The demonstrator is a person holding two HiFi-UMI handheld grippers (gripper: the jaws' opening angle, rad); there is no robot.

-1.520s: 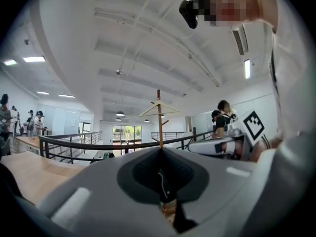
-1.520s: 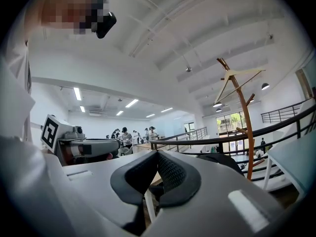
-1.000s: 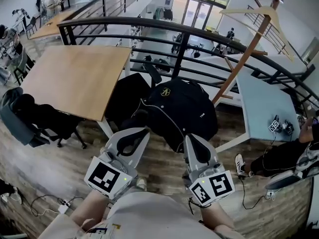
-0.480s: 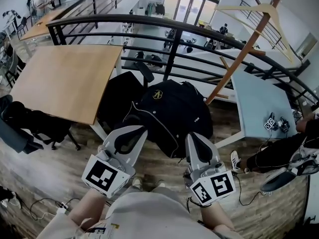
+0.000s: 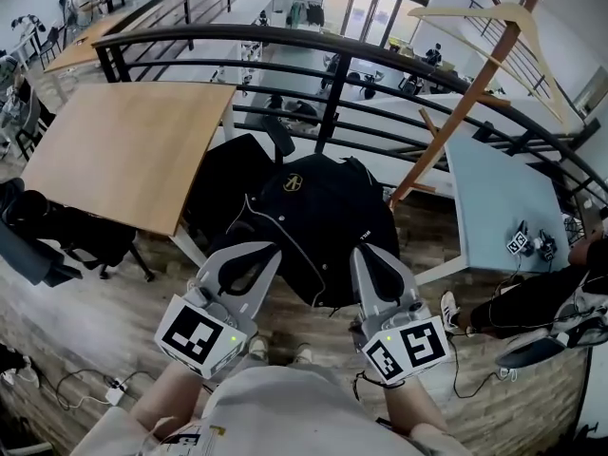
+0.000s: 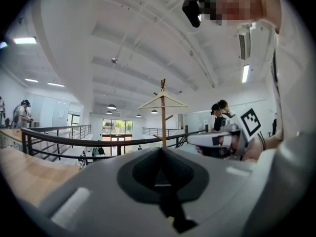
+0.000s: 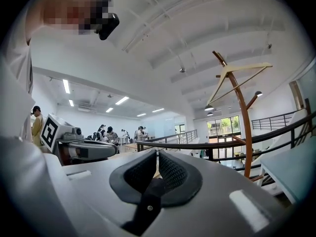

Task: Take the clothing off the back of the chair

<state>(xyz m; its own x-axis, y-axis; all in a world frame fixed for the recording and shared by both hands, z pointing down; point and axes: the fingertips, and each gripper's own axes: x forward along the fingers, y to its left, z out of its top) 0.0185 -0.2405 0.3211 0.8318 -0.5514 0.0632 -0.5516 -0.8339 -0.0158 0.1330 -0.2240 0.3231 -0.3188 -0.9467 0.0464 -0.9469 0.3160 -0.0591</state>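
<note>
Black jacket [image 5: 318,226] hangs draped over the chair [image 5: 233,183] back, centre frame. Just beneath it sit the left gripper [image 5: 256,255] and right gripper [image 5: 366,255], both jaws pressed together, pinching nothing. Wooden table [image 5: 123,150] upper left.

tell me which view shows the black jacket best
The head view: it looks down on most of the black jacket. The left and right gripper views show none of it, only railing and coat stand.
</note>
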